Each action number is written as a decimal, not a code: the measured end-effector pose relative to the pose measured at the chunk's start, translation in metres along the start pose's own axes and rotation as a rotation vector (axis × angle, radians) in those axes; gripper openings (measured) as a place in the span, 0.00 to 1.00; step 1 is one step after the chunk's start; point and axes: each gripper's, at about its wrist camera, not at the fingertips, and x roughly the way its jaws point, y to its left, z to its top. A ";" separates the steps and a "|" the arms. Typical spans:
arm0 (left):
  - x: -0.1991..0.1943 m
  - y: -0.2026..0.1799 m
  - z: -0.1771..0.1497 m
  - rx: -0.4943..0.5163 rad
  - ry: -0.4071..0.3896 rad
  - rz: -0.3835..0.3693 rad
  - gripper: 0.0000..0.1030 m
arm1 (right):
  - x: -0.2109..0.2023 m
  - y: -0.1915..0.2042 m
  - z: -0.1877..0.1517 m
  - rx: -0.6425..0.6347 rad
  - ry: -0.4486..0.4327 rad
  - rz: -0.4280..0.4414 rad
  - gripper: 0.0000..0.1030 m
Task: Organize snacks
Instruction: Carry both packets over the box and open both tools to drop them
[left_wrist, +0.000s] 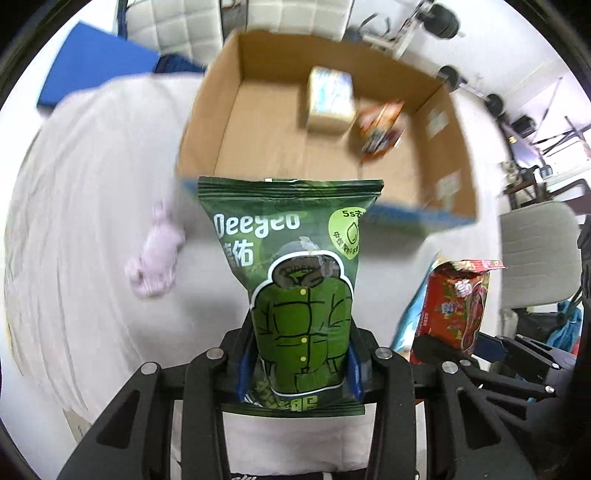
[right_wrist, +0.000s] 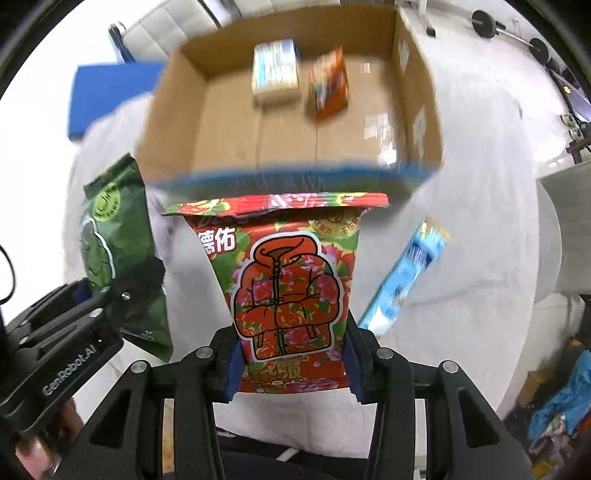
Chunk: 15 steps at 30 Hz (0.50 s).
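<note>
My left gripper is shut on a green snack bag printed with a green jacket, held upright in front of an open cardboard box. My right gripper is shut on a red floral snack bag, also upright before the same cardboard box. Inside the box lie a pale wrapped pack and an orange packet. The red bag shows at the right of the left wrist view, and the green bag at the left of the right wrist view.
The box sits on a white cloth-covered surface. A light blue packet lies on the cloth to the right. A pink crumpled item lies left of the green bag. A blue board and chairs stand behind.
</note>
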 end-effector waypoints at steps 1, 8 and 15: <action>-0.010 0.017 0.008 0.010 -0.015 -0.011 0.35 | -0.011 -0.001 0.007 0.004 -0.022 0.008 0.45; -0.034 0.046 0.089 0.048 -0.095 0.018 0.35 | -0.040 -0.036 0.071 0.053 -0.121 -0.036 0.45; 0.007 0.064 0.162 0.049 -0.017 0.078 0.35 | -0.003 -0.071 0.158 0.101 -0.096 -0.134 0.45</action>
